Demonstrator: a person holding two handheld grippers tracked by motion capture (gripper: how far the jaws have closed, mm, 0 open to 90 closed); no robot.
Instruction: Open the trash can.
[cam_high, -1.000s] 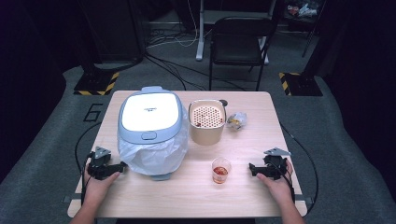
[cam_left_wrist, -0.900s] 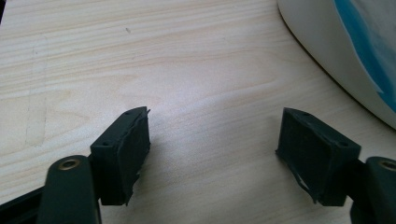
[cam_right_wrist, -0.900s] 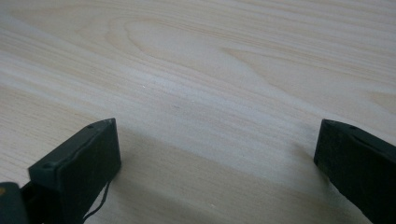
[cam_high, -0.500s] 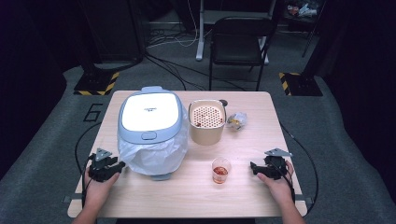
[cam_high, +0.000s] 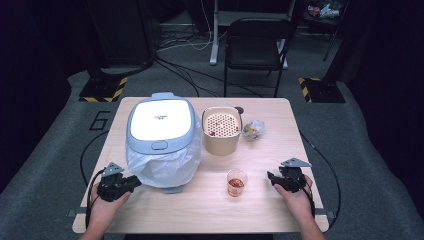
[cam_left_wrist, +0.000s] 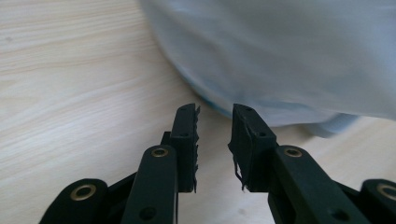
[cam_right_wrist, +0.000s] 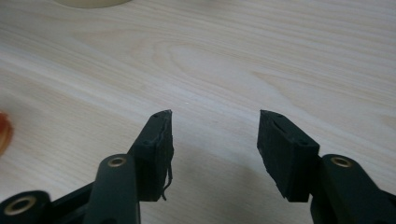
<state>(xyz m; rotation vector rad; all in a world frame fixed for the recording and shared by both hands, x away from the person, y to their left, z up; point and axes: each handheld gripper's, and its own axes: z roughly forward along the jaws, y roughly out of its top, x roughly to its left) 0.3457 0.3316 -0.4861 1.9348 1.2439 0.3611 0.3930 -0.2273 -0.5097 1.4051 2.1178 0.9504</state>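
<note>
Table work, seen first from the high view: we have the lidded bin (cam_high: 161, 131), its white bag (cam_high: 162, 167) hanging out below the lid, on the left half of the wooden table (cam_high: 260, 210). Right of it stands a beige pot (cam_high: 221, 131) with a perforated top, a small crumpled wrapper (cam_high: 253, 129) beyond that, and a clear cup (cam_high: 236, 182) with reddish contents near the front edge. Our left gripper (cam_high: 131, 182) sits at the near left, jaws aimed at the bag's lower edge; against the earlier frames it has edged closer to the bin. Our right gripper (cam_high: 271, 177) rests at the near right, apart from the cup, hardly shifted.

Left gripper view: the left gripper (cam_left_wrist: 215, 123) has just been closing its jaws; a narrow gap remains and nothing lies between them. The bag (cam_left_wrist: 289, 56) bulges just beyond the tips, not touched as far as we can tell.

Right gripper view: the right gripper (cam_right_wrist: 214, 122) has also just been closing; its jaws stand half apart over bare table (cam_right_wrist: 233, 56), holding nothing. The cup (cam_right_wrist: 3, 133) shows as an orange blur at the left edge.

Our reading: the jaws narrowing while the left hand nears the bag suggests a pinch on the plastic is being prepared, with no grasp made yet.
</note>
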